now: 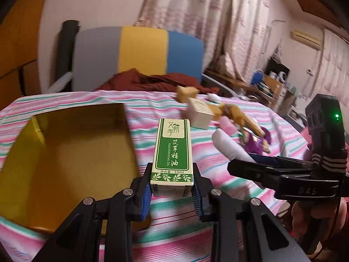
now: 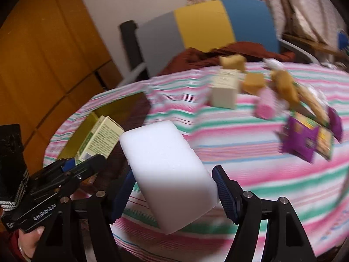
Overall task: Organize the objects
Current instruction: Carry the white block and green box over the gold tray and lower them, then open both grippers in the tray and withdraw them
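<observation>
My left gripper [image 1: 172, 191] is shut on a green and cream essential oil box [image 1: 172, 152], held above the striped tablecloth just right of an open yellow box [image 1: 65, 159]. My right gripper [image 2: 174, 187] is shut on a white foam block [image 2: 168, 168], held above the cloth. In the left wrist view the block [image 1: 229, 146] and right gripper [image 1: 244, 166] show at the right. In the right wrist view the oil box [image 2: 100, 139] and left gripper [image 2: 80, 166] show at the left, by the yellow box [image 2: 87, 124].
On the cloth's far side lie a cream carton [image 2: 224, 89], tan cubes [image 2: 232, 62], a pink cylinder [image 2: 265, 106], purple packets [image 2: 303, 139] and yellow snack packs. A grey, yellow and blue chair [image 1: 139, 52] with a brown cloth stands behind the table.
</observation>
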The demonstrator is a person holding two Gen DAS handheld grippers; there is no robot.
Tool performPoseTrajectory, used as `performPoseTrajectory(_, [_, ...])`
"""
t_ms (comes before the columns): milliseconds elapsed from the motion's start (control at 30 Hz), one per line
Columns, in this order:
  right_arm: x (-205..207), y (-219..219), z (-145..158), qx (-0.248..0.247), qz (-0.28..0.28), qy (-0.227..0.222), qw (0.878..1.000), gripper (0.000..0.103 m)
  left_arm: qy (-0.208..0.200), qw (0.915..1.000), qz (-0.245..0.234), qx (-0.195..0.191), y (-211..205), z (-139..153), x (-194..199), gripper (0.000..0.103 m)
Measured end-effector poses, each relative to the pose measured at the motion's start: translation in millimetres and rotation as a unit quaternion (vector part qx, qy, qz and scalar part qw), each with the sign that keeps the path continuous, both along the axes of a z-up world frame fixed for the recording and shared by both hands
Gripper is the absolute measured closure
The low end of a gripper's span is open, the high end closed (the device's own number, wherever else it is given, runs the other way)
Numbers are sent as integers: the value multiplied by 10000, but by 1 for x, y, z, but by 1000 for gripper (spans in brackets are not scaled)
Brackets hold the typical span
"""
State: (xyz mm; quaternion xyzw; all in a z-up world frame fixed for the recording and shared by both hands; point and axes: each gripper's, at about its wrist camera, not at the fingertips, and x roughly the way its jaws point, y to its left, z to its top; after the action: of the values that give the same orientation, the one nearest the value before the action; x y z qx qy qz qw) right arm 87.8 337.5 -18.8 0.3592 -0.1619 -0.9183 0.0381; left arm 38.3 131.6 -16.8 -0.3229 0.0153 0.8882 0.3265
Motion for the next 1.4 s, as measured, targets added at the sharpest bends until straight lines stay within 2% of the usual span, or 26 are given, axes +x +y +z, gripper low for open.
performPoseTrajectory(100, [-13,-26,7,-26,226,123,9997,31,-58,9992,383,-5,-32,3,-12,72])
performPoseTrajectory(233, [-34,-62,13,-329,504,213,9980,31,-118,9962,854,-104,-69,0,-24,72])
performPoseTrajectory(367, [-52,-98,19,-390,753,306,9959,30,-321,9904,1324,-231,-103,-10,-44,72])
performPoseTrajectory(500, [-72,-129,18,-395,911,216,9948,29,-548,9841,1653,-339,-127,-21,-59,72])
performPoseTrajectory(667, [-90,-161,4,-597,1058,9,9926,23,-597,9791,1873,-524,-141,-29,-68,72])
performPoseTrajectory(733, [-91,-168,-1,-685,1153,-65,9909,14,-625,9771,1945,-598,-145,-31,-70,72])
performPoseTrajectory(833, [-87,-174,-3,-691,1170,-64,9907,9,-690,9740,2064,-625,-151,-34,-71,68])
performPoseTrajectory(967, [-79,-167,-3,-683,1107,-2,9915,8,-721,9702,2229,-624,-155,-34,-72,55])
performPoseTrajectory(1133, [-72,-156,-4,-767,932,26,9927,8,-630,9672,2389,-586,-155,-30,-69,54])
performPoseTrajectory(1400, [-68,-145,-4,-839,805,51,9932,7,-464,9726,2223,-489,-143,-22,-60,54])
